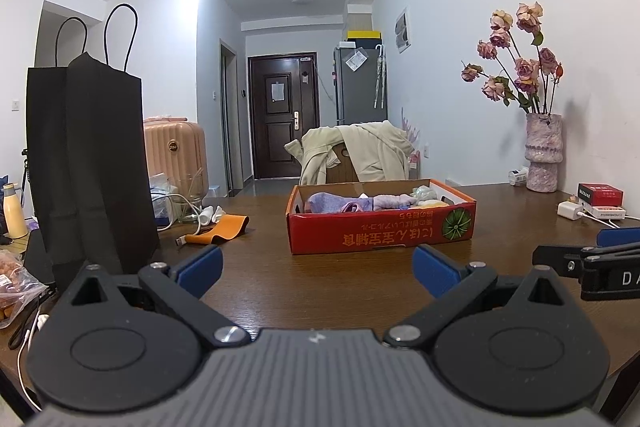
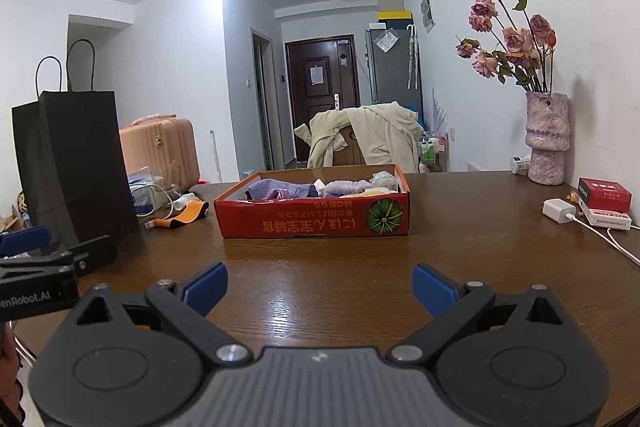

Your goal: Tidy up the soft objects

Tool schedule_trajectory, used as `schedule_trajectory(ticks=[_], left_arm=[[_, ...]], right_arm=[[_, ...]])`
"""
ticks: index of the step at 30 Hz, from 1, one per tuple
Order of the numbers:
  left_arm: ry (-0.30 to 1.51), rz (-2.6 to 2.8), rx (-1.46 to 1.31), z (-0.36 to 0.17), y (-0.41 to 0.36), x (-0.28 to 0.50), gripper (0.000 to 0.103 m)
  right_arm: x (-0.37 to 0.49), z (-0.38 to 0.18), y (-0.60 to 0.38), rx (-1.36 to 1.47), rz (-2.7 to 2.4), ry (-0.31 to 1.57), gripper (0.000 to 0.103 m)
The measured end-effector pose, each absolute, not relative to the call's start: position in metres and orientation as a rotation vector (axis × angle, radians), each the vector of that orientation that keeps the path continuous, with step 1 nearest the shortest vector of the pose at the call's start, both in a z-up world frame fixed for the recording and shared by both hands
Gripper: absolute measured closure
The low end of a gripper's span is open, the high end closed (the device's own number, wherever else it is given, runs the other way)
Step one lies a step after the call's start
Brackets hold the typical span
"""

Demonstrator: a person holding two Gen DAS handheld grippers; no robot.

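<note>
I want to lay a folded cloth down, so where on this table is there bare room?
Bare wood lies between the open left gripper, open right gripper and the red cardboard box, and from the box to the white charger. It is crowded left of the box: orange band, cables, black paper bag.

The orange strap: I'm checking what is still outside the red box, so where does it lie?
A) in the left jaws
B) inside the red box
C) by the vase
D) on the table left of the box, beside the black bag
D: the orange strap lies on the table between the black bag and the red box.
</note>
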State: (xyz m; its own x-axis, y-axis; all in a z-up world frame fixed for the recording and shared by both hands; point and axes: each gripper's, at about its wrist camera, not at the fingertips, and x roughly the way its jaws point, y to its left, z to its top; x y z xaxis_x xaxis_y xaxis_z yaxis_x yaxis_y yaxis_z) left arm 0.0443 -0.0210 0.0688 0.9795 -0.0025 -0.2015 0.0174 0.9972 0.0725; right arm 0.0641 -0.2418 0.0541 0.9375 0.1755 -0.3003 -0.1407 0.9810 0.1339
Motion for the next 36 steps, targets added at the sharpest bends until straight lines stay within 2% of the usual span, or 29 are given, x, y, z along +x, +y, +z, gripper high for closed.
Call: schedule_trajectory(ticks=[36], left_arm=[[0.202, -0.011, 0.074, 0.0692, -0.0211, 0.0435, 0.000]], right_arm=[[0.0630, 0.0527, -0.2407, 0.114, 0.161, 0.310, 0.004]])
